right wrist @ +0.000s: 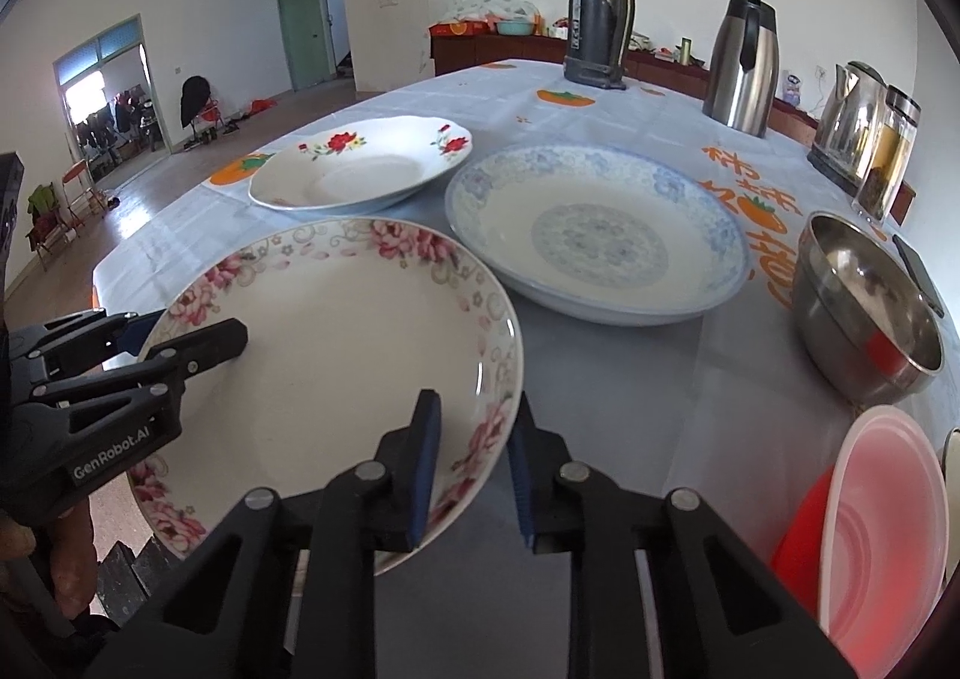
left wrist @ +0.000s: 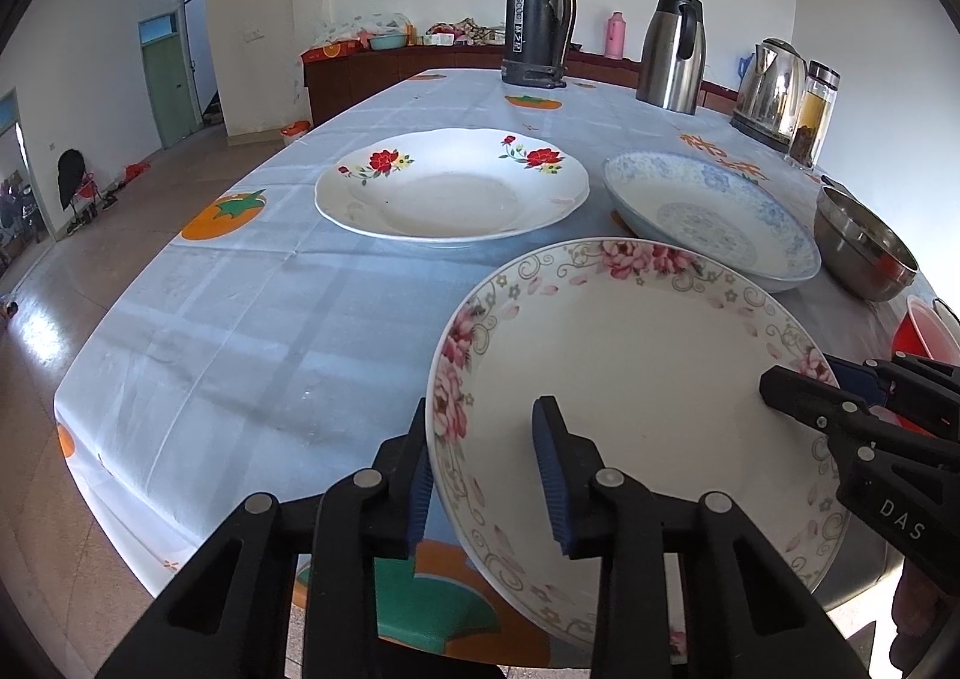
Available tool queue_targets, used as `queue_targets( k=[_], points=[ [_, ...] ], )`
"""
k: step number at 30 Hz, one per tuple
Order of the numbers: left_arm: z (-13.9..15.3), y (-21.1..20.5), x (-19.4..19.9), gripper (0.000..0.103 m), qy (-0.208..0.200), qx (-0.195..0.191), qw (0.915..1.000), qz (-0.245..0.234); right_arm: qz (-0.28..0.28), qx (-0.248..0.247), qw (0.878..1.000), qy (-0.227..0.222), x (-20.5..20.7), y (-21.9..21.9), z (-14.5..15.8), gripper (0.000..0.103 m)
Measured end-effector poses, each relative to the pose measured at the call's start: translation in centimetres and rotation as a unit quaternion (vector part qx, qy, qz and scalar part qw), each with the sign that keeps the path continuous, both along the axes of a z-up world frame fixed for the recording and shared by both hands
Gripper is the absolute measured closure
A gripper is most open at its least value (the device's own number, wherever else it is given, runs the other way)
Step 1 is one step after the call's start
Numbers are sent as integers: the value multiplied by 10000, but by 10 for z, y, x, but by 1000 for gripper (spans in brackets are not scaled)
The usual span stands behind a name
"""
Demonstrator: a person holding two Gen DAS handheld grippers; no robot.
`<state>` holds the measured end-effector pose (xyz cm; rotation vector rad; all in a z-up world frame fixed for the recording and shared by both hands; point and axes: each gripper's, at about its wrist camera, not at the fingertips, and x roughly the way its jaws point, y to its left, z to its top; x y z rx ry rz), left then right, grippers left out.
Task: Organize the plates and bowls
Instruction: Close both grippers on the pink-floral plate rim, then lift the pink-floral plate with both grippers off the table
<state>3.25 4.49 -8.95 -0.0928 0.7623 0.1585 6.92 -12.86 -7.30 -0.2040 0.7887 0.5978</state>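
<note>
White walls and a tiled floor were seen behind a long table (left wrist: 240, 319) covered with a pale blue cloth printed with orange fruit.

From the left wrist, the pink plate (left wrist: 630, 367) was seen nearest, at the table's front edge and partly overhanging it. The left gripper (left wrist: 486, 475) was set astride its left rim, one blue pad outside and one inside the rim; whether the pads pressed on it could not be told. The right gripper (left wrist: 828, 391) was seen at the plate's right rim. Beyond lay the red plate (left wrist: 450, 187), with the blue plate (left wrist: 708, 217) to its right and a steel bowl (left wrist: 864, 241) further right. A black flask (left wrist: 540, 7), a steel jug (left wrist: 672, 52) and a kettle (left wrist: 771, 85) stood at the back.

From the right wrist, the right gripper (right wrist: 471, 469) was seen astride the pink plate's (right wrist: 336, 355) right rim, its pads close to the rim on both sides, contact unclear. The left gripper (right wrist: 180, 343) was seen at the opposite rim. The blue plate (right wrist: 600, 241) lay just behind, the red plate (right wrist: 360, 163) further back. The steel bowl (right wrist: 864, 307) stood to the right, with a red tub (right wrist: 882, 523) near it.
</note>
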Motion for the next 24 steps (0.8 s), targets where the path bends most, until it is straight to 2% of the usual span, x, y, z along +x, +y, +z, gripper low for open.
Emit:
queue_targets(
  k=[9,24],
  points=[
    [2,-1,0,74,-45,52,10000,57,10,-59,9999,-102,-3,0,1,83],
    [15,-6,-4,75,-317,148,9993,136,-16,126,9995,-277,-7,-6,9,83]
  ],
)
